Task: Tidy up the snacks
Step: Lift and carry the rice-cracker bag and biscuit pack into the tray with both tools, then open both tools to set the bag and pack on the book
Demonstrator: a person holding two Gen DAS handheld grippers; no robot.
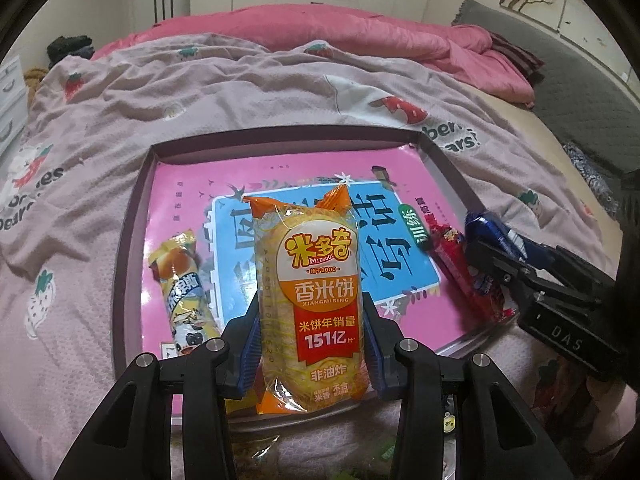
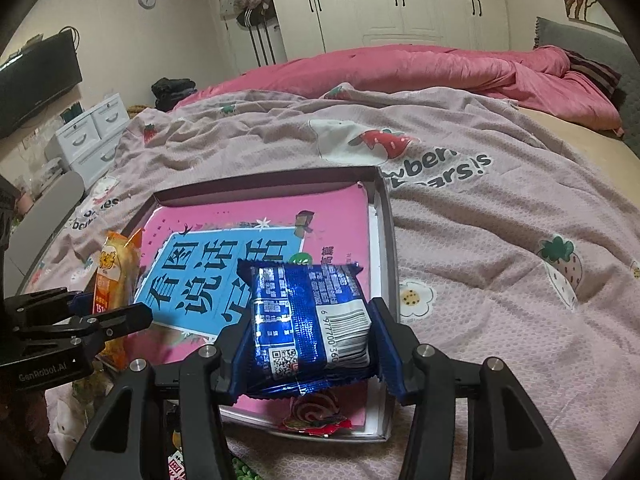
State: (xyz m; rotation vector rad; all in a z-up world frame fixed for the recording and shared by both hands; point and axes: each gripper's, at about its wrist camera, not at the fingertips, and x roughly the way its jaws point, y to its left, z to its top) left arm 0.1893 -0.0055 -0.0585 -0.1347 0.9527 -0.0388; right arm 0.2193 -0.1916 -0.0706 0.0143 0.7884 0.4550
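My left gripper point(image 1: 310, 344) is shut on an orange rice-cracker pack point(image 1: 310, 280), held upright above a shallow box point(image 1: 134, 216) that is lined with a pink and blue book. A yellow snack stick point(image 1: 182, 284) lies at the box's left side, and a red snack stick point(image 1: 466, 276) lies at its right side. My right gripper point(image 2: 310, 346) is shut on a blue foil snack pack point(image 2: 308, 320), barcode up, over the box's right part point(image 2: 386, 216). In the right wrist view the left gripper point(image 2: 116, 322) with the orange pack point(image 2: 116, 276) shows at left, and a red wrapper point(image 2: 316, 416) peeks out below the blue pack.
The box rests on a pink strawberry-print blanket point(image 2: 480, 240) covering a bed. A rumpled pink quilt point(image 2: 400, 68) lies behind it. White drawers point(image 2: 92, 136) and a dark screen point(image 2: 36, 76) stand at the far left. More wrappers point(image 2: 180, 468) lie near the bed's front edge.
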